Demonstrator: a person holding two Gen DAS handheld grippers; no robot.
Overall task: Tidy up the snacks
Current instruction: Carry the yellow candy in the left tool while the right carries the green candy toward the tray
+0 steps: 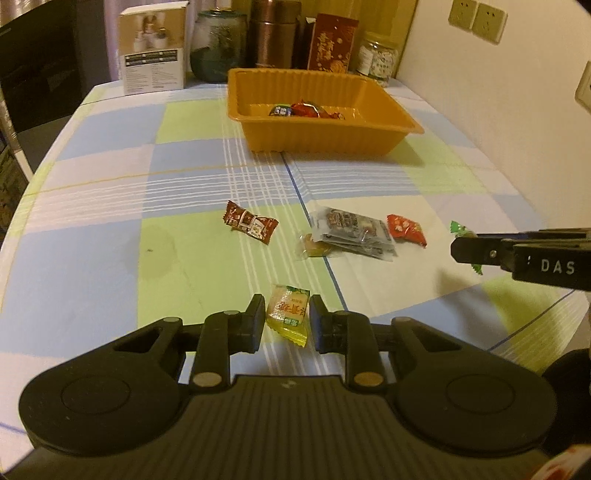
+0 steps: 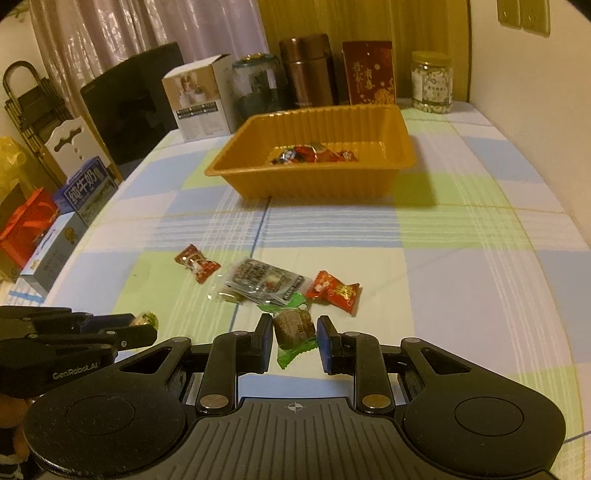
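Note:
My left gripper [image 1: 287,314] is shut on a yellow-green wrapped candy [image 1: 287,312], lifted above the checked tablecloth. My right gripper [image 2: 294,332] is shut on a green-wrapped brown candy [image 2: 294,326], also off the cloth. The orange tray [image 1: 388,110] stands farther back with a few wrapped sweets [image 1: 304,110] inside. Loose on the cloth lie a brown-red candy [image 1: 249,220], a grey packet pile [image 1: 349,230] over a clear-wrapped yellow sweet [image 1: 314,250], and a red candy [image 1: 406,229]. In the right wrist view the same pieces show: brown-red candy [image 2: 197,263], grey packets [image 2: 264,281], red candy [image 2: 334,291], tray [image 2: 314,184].
Along the table's far edge stand a white box [image 1: 153,48], a glass jar [image 1: 218,44], a copper flask [image 1: 275,33], a red box [image 1: 332,42] and a clear jar [image 1: 378,59]. A wall runs along the right. Boxes and a black chair [image 2: 129,103] sit beyond the left edge.

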